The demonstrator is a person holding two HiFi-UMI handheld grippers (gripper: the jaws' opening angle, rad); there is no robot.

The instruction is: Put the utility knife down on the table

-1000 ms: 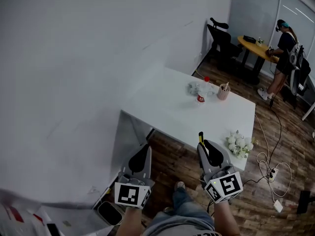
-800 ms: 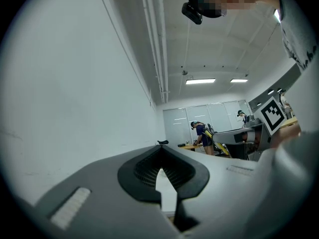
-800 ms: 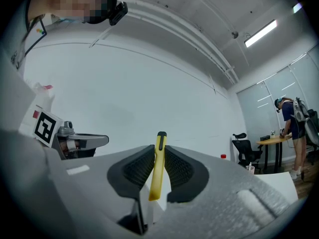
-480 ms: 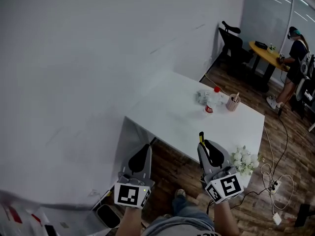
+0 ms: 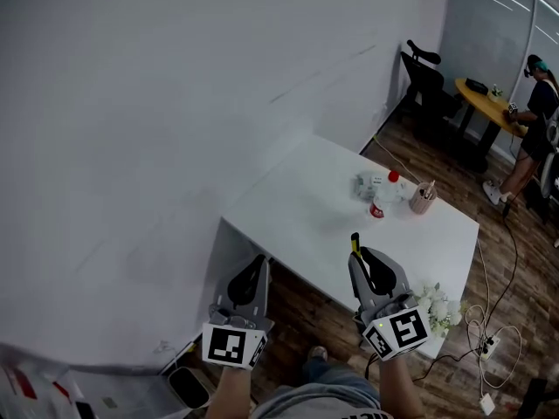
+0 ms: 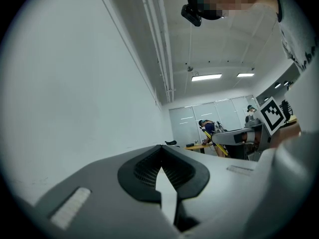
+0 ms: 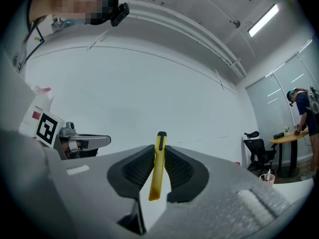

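Note:
A yellow utility knife (image 7: 158, 166) with a black tip stands upright between the jaws of my right gripper (image 7: 159, 156), which is shut on it. In the head view the knife (image 5: 355, 244) pokes out above the right gripper (image 5: 360, 260), held in the air over the near edge of the white table (image 5: 306, 208). My left gripper (image 5: 251, 279) hangs level with it, left of the table's corner and above the floor. Its jaws (image 6: 162, 161) are shut with nothing between them.
On the table stand a red-capped bottle (image 5: 382, 195), a cup of pencils (image 5: 423, 199) and white flowers (image 5: 439, 308) at the near right corner. A grey wall runs along the left. Cables and a power strip (image 5: 485, 347) lie on the wood floor. A person (image 5: 537, 112) stands at a far yellow table (image 5: 489, 103).
The table and its things have slid lower and rightward in the head view. Both grippers keep their place in the view, the knife still held in the right one.

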